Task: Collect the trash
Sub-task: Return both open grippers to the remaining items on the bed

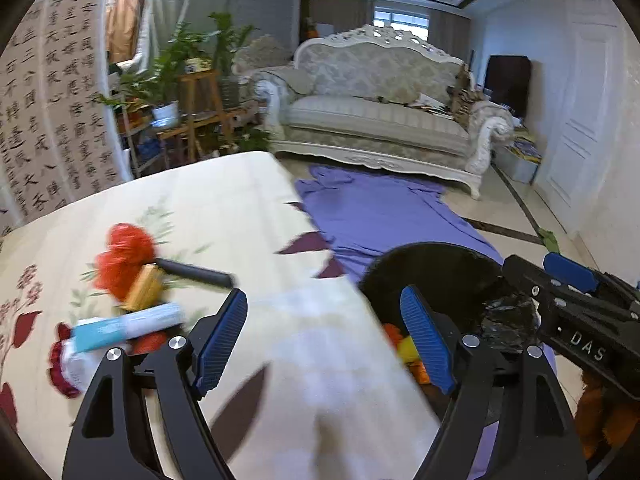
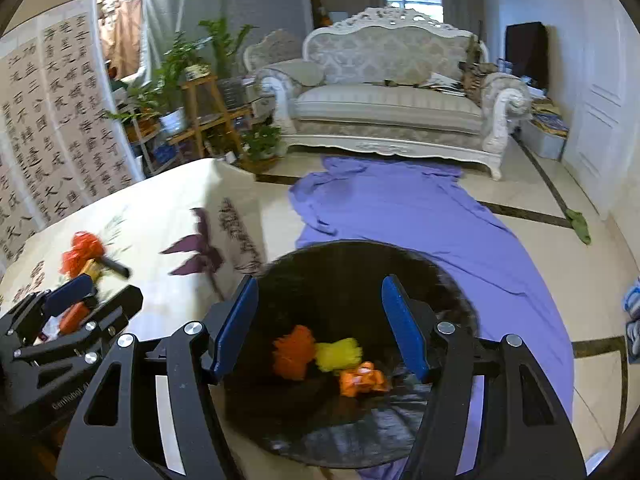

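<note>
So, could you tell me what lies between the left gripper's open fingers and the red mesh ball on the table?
In the left wrist view, a blue-and-white tube and a tan block lie between the left gripper and the red mesh ball.

Your worktop (image 1: 240,200) carries a red mesh ball (image 1: 128,256), black tube (image 1: 196,274) and blue-white packet (image 1: 128,326) at left. A purple cloth (image 2: 400,208) covers the floor (image 2: 540,184) to its right.

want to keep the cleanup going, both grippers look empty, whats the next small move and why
Probably swing the left gripper left toward the pile on the table and take the blue-white packet. Both it and the right gripper are open and empty, the black bin already holds three scraps, and that packet lies nearest.
</note>
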A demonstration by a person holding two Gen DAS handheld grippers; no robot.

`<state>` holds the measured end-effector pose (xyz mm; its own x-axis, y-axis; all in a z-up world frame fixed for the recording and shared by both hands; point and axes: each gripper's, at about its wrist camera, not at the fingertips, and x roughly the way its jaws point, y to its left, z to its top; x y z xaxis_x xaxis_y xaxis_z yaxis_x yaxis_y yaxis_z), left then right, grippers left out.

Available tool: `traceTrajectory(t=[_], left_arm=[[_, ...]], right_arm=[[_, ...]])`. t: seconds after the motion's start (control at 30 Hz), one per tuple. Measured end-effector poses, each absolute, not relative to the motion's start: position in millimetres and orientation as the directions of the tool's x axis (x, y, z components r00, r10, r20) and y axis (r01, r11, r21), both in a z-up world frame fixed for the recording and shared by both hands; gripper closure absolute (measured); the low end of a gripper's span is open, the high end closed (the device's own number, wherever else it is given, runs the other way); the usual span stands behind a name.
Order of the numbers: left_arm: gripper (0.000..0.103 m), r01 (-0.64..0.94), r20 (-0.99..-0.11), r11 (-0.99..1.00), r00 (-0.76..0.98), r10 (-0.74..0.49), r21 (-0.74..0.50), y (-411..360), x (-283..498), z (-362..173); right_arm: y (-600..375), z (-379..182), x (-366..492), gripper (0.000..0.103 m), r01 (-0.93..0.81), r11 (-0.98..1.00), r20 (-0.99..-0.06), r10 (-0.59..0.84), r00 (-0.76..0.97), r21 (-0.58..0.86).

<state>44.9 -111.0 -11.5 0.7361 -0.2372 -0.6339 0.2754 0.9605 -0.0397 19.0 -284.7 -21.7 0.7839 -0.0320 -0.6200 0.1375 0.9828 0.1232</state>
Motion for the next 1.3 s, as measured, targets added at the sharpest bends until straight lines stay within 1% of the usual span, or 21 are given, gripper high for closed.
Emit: traceTrajectory(t=[0.2,0.33,0.53,0.67,0.93,1.1,1.3], left_arm=[[0.026,0.177,-0.621,0.984,0.767,-0.161,-0.037,-55.6,37.7,0.8],[0.026,0.092,-0.611,0.996,0.787,-0.084,-0.018,-14.7,33.6,6.1],[0.026,-0.029,-0.606,1.0,0.795,0.025,0.003,43.0,30.8,3.5],[0.026,-0.096,-0.62,0.995,0.781,0.075,0.0,79.5,30.7,-2.9],[0.026,-0.163,-0.651,0.986,0.752,0.105,-0.029,119.1,29.7,-17.1],[0.026,-0.157,-0.663,0.987,0.744,0.089,-0.044,124.9,30.6,-23.5],[0.026,-0.144,-0.672,0.988,0.737,0.068,-0.057,121.2,32.4,-26.8]], right_arm=[[-237.0,-15.1,27.1,0.04,0.035,0.991,-0.617,0.051,0.785,0.127],[-203.3,-10.1,31.2,0.04,-0.036,0.992,-0.613,0.104,0.784,0.122],[-149.2,-4.6,40.3,0.04,-0.144,0.984,-0.615,0.177,0.769,0.104],[-115.2,-5.2,52.0,0.04,-0.2,0.975,-0.628,0.215,0.748,0.096],[-64.5,-9.3,76.9,0.04,-0.255,0.964,-0.65,0.241,0.72,0.074],[-46.3,-20.9,86.9,0.04,-0.274,0.96,-0.684,0.237,0.69,0.056],[-51.8,-28.7,79.5,0.04,-0.265,0.963,-0.704,0.214,0.677,0.038]])
